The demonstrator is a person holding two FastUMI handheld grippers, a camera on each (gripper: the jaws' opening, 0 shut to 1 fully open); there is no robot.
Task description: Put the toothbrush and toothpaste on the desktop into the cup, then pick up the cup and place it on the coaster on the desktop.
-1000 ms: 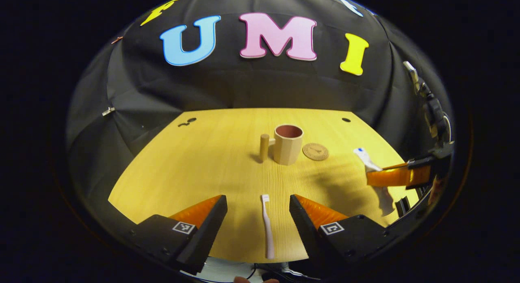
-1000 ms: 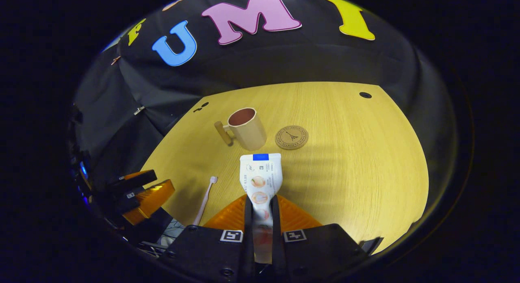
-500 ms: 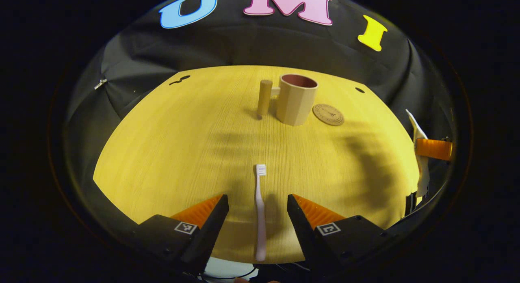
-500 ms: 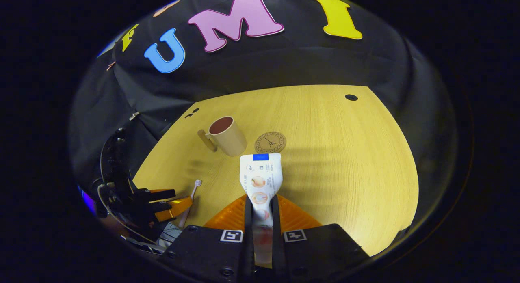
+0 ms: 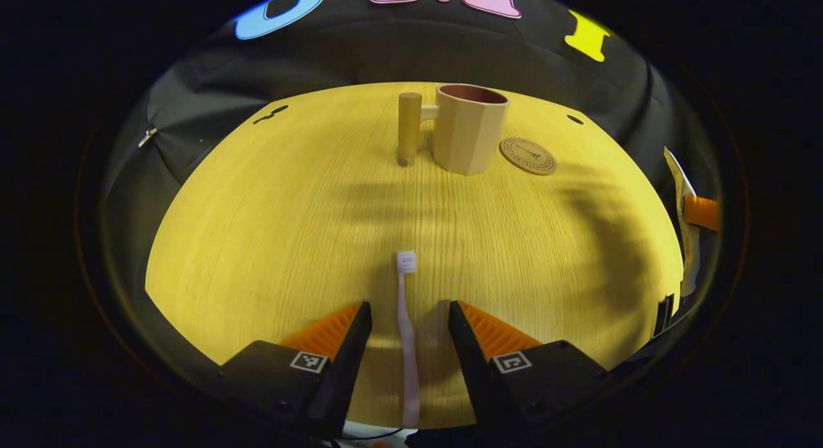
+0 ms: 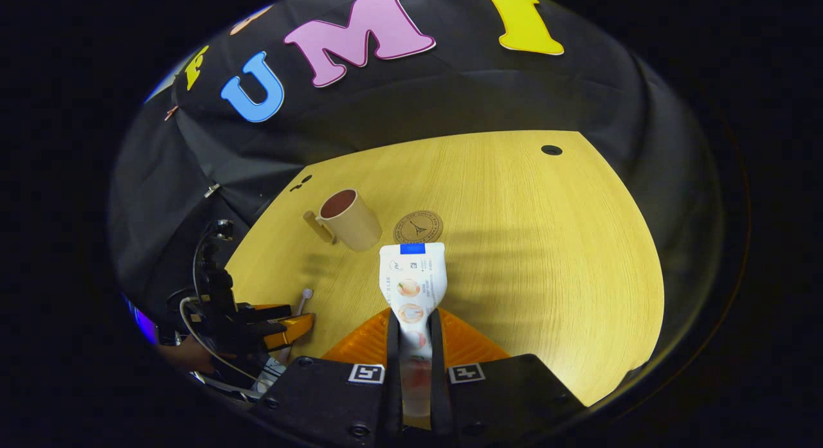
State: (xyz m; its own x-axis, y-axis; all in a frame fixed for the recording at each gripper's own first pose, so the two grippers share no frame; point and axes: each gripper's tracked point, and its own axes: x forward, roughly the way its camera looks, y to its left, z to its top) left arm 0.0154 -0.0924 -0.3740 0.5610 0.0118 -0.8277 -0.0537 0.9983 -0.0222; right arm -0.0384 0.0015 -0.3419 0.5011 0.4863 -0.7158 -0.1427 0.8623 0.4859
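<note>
Left gripper [image 5: 406,313] low at the near edge of the tabletop [image 5: 270,229], fingers spread, straddling the toothbrush [image 5: 406,326] lying flat, apparently lined up for a pinch. Far centre: cup [image 5: 467,134] upright, coaster [image 5: 528,155] just right of it. Right gripper [image 6: 411,335] clamps the toothpaste [image 6: 412,281], lifted, pointing toward the cup.

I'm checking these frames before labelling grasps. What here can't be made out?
- Toothpaste tube, right gripper view: its lower end sits hidden between the right gripper's fingers.
- Toothbrush, left gripper view: the handle's near end is cut off at the table edge.
- Cup, left gripper view: its inside is hidden behind the rim.
</note>
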